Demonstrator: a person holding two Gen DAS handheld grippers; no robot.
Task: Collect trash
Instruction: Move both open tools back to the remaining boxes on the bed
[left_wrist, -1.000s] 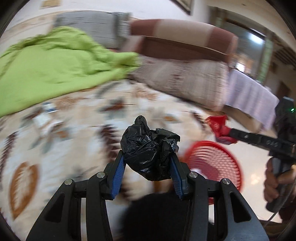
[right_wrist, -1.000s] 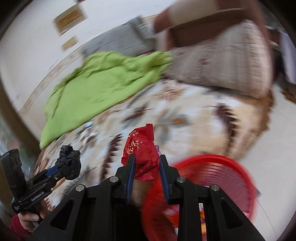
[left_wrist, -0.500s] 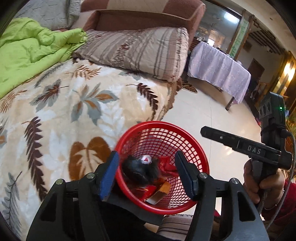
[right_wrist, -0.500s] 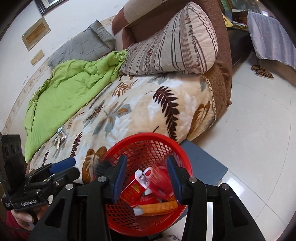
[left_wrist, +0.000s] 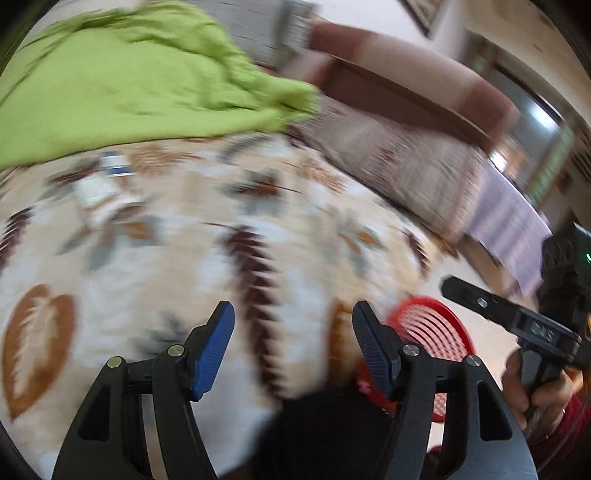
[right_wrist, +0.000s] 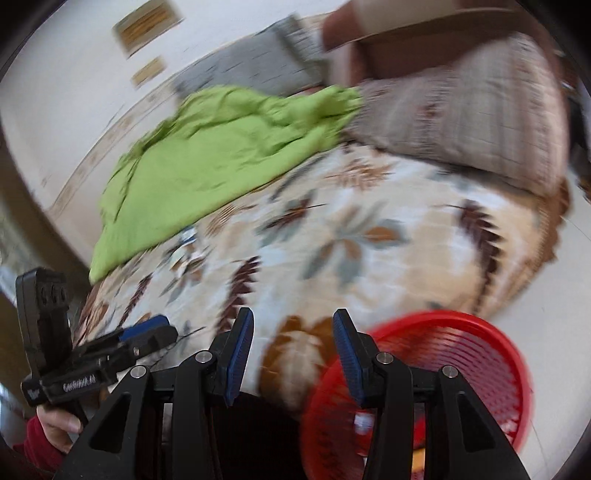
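My left gripper (left_wrist: 293, 325) hangs over the leaf-patterned bedspread (left_wrist: 177, 258), its jaws opening with nothing between them. My right gripper (right_wrist: 293, 321) is open and empty too, at the bed's edge just left of the red mesh basket (right_wrist: 447, 319). That basket (left_wrist: 436, 325) sits low beside the bed, and a white scrap (right_wrist: 362, 421) shows blurred inside it. Small white and blue litter (left_wrist: 107, 184) lies on the bedspread near the green blanket; the same litter (right_wrist: 188, 240) shows in the right wrist view. Each view shows the other gripper, the right (left_wrist: 452, 286) and the left (right_wrist: 159, 330).
A crumpled green blanket (left_wrist: 129, 85) covers the far left of the bed. A striped pillow (right_wrist: 461, 118) leans on the brown headboard (left_wrist: 406, 74). A table with a purple cloth (left_wrist: 509, 221) stands past the bed on pale floor tiles (right_wrist: 546, 295). Both views are motion-blurred.
The black bag and the red wrapper left the grippers and dropped into the red basket. Both grippers then swung back from over the basket toward the bed, jaws open.
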